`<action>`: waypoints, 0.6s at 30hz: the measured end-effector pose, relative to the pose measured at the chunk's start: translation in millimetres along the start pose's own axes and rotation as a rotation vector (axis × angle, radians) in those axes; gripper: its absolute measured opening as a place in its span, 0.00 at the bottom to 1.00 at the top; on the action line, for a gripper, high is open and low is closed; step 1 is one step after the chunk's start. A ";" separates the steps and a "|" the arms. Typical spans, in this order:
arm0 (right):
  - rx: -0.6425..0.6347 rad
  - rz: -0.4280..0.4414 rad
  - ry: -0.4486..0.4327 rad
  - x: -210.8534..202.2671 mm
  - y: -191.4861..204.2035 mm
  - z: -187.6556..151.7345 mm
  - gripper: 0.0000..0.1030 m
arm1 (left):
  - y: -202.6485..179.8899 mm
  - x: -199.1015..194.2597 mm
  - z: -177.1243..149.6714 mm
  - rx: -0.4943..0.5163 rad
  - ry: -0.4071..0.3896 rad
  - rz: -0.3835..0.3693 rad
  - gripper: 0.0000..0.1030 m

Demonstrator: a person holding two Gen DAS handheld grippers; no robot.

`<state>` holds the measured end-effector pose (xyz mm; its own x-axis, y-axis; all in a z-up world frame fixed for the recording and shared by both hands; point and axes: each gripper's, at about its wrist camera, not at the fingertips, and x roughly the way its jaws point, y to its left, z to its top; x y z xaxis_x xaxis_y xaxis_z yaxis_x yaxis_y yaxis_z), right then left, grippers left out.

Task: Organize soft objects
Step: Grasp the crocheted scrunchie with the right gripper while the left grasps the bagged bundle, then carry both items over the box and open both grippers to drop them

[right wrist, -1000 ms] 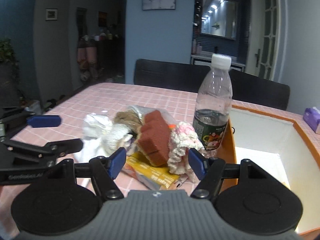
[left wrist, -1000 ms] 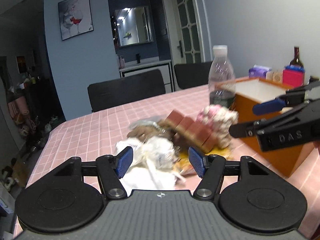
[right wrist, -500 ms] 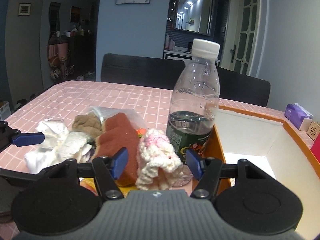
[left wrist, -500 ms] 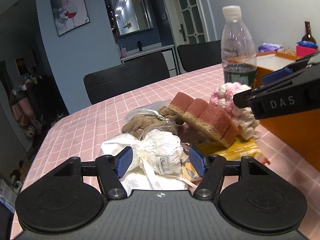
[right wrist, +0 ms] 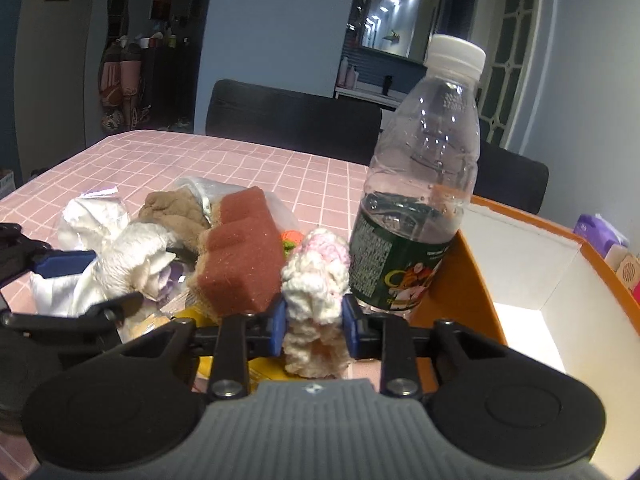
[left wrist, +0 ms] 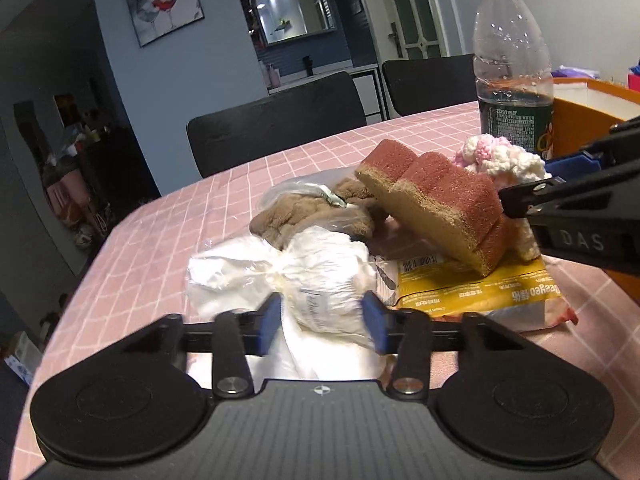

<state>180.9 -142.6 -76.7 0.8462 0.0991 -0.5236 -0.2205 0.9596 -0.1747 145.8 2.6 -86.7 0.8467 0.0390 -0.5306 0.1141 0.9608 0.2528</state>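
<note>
A heap of soft things lies on the pink checked tablecloth. My left gripper [left wrist: 322,322] is shut on a white cloth bundle in clear wrap [left wrist: 320,280] at the heap's near left. My right gripper [right wrist: 314,324] is shut on a pink-and-white knitted piece [right wrist: 316,280], also seen in the left wrist view [left wrist: 502,160]. Between them lie a red-and-yellow sponge [left wrist: 436,204] [right wrist: 240,264], a brown plush in a clear bag [left wrist: 312,208] [right wrist: 176,212] and a yellow packet [left wrist: 476,288].
A plastic water bottle [right wrist: 416,184] stands right behind the knitted piece, touching the orange box with a white inside [right wrist: 532,280] at the right. Dark chairs [left wrist: 280,120] stand along the table's far edge. A purple tissue pack [right wrist: 600,236] lies beyond the box.
Both grippers have moved forward and down into the heap and closed: the left on the white bundle, the right on the knitted piece.
</note>
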 end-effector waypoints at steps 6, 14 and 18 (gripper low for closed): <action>-0.012 0.006 -0.040 -12.7 -3.1 1.0 0.23 | 3.9 -10.0 -0.6 -0.040 -0.023 0.007 0.33; -0.039 0.023 -0.112 -39.6 -6.5 8.1 0.22 | 17.6 -42.7 7.0 -0.090 -0.096 0.026 0.31; -0.041 0.032 -0.161 -57.7 -12.3 15.6 0.22 | 27.3 -66.5 15.2 -0.118 -0.142 0.022 0.30</action>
<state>142.4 -156.0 -31.4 0.9045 0.1739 -0.3894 -0.2658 0.9439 -0.1959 100.5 22.1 -32.3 0.9140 0.0290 -0.4046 0.0403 0.9860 0.1617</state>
